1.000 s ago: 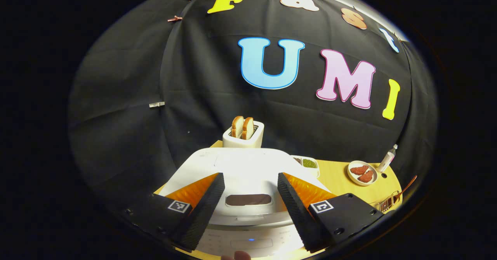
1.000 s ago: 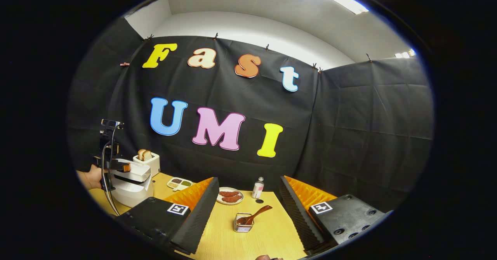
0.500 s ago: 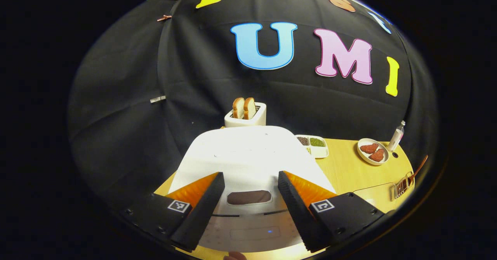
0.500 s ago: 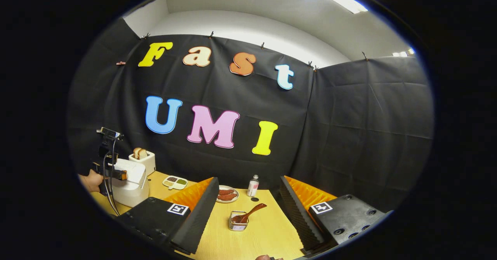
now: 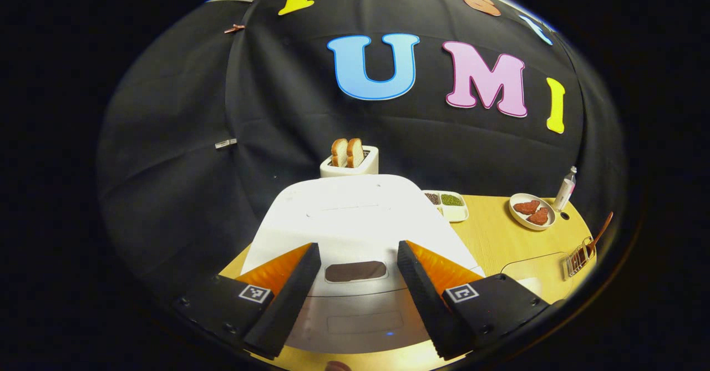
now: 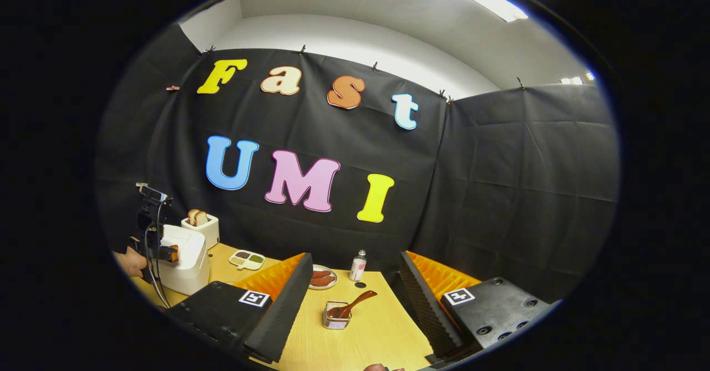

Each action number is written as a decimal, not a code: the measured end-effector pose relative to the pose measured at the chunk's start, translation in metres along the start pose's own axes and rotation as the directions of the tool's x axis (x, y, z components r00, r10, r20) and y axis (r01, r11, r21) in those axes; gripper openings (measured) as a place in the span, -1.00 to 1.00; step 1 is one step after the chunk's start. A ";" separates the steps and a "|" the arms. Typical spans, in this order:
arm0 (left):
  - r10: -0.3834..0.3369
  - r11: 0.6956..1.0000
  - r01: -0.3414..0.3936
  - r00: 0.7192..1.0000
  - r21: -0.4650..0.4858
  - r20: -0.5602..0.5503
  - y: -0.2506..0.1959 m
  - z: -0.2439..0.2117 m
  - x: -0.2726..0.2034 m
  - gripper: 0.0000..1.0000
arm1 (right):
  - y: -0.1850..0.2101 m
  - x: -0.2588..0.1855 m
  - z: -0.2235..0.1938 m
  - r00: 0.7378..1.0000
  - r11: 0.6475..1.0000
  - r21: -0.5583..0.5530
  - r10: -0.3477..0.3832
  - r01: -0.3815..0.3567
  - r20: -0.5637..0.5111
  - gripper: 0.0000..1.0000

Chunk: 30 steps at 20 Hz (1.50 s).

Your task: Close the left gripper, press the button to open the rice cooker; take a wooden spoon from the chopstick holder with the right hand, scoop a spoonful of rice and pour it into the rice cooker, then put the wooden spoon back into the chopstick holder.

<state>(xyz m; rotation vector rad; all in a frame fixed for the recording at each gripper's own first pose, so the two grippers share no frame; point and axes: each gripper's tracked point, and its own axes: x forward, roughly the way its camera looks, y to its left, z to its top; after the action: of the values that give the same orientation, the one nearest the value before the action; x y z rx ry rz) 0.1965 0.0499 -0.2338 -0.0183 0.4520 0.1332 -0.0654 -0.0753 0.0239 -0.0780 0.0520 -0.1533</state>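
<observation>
1. White and glossy, the rice cooker (image 5: 355, 221) sat lid-down at the desk's (image 5: 499, 243) left end, just ahead of the left gripper (image 5: 355, 293), whose jaws gaped.
2. Right gripper (image 6: 355, 310) jaws stood apart above bare desk; the wooden spoon (image 6: 350, 305) leaned in the chopstick holder (image 6: 334, 318) between them.

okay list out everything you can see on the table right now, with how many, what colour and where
rice cooker: one, white, lid down, left end of table
toaster: one, white, two bread slices in it, behind the rice cooker
divided dish: one, white, green and dark grains, right of the cooker
plate: one, white, two red-brown pieces, table back
bottle: one, white, beside the plate
chopstick holder: one, wire, table middle
wooden spoon: one, brown, leaning in the holder
table: one, light wood
left gripper: open, over the cooker's front
right gripper: open, above the holder
</observation>
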 end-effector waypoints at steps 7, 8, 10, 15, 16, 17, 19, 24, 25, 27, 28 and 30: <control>-0.054 0.994 0.064 0.993 -0.094 0.106 0.001 0.032 -0.023 0.89 | 0.003 -0.001 0.000 1.000 1.000 0.021 0.012 -0.012 -0.002 0.95; -0.069 0.991 0.084 0.987 -0.104 0.142 0.000 0.044 -0.034 0.90 | 0.005 -0.001 -0.001 1.000 1.000 0.024 0.017 -0.017 -0.007 0.95; -0.094 0.989 0.115 0.974 -0.094 0.205 -0.001 0.062 -0.056 0.90 | 0.010 0.000 -0.002 0.999 0.999 0.031 0.029 -0.029 -0.013 0.95; -0.138 0.988 0.151 0.934 -0.015 0.329 -0.006 0.099 -0.123 0.90 | 0.020 0.009 0.002 0.998 0.997 0.037 0.062 -0.062 0.007 0.95; -0.148 0.988 0.155 0.927 0.005 0.345 -0.010 0.102 -0.136 0.90 | 0.022 0.011 0.003 0.997 0.996 0.043 0.072 -0.073 0.010 0.95; -0.153 0.987 0.157 0.921 0.020 0.357 -0.012 0.104 -0.150 0.90 | 0.024 0.015 0.004 0.997 0.995 0.050 0.082 -0.083 0.014 0.95; -0.165 0.986 0.163 0.908 0.037 0.385 -0.019 0.109 -0.179 0.90 | 0.028 0.020 0.005 0.994 0.992 0.065 0.104 -0.106 0.024 0.96; -0.181 0.983 0.177 0.885 0.050 0.428 -0.039 0.117 -0.240 0.89 | 0.035 0.034 -0.001 0.985 0.983 0.068 0.168 -0.170 0.035 0.95; -0.178 0.984 0.171 0.885 0.055 0.430 -0.043 0.116 -0.250 0.90 | 0.038 0.036 -0.002 0.982 0.980 0.073 0.183 -0.185 0.035 0.96; -0.181 0.983 0.171 0.883 0.062 0.432 -0.052 0.113 -0.270 0.90 | 0.042 0.040 -0.005 0.977 0.972 0.098 0.210 -0.212 0.031 0.96; -0.182 0.983 0.170 0.882 0.067 0.435 -0.056 0.112 -0.278 0.90 | 0.044 0.042 -0.006 0.975 0.969 0.110 0.218 -0.220 0.030 0.96; -0.196 0.981 0.183 0.881 0.071 0.431 -0.067 0.108 -0.292 0.89 | 0.044 0.047 -0.009 0.972 0.965 0.120 0.233 -0.235 0.031 0.96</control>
<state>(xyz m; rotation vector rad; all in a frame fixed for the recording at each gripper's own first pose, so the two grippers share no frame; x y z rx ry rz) -0.0076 -0.0481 -0.0100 -0.0048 0.0000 -0.0643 -0.0127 -0.0402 0.0088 0.0501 0.0346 0.0804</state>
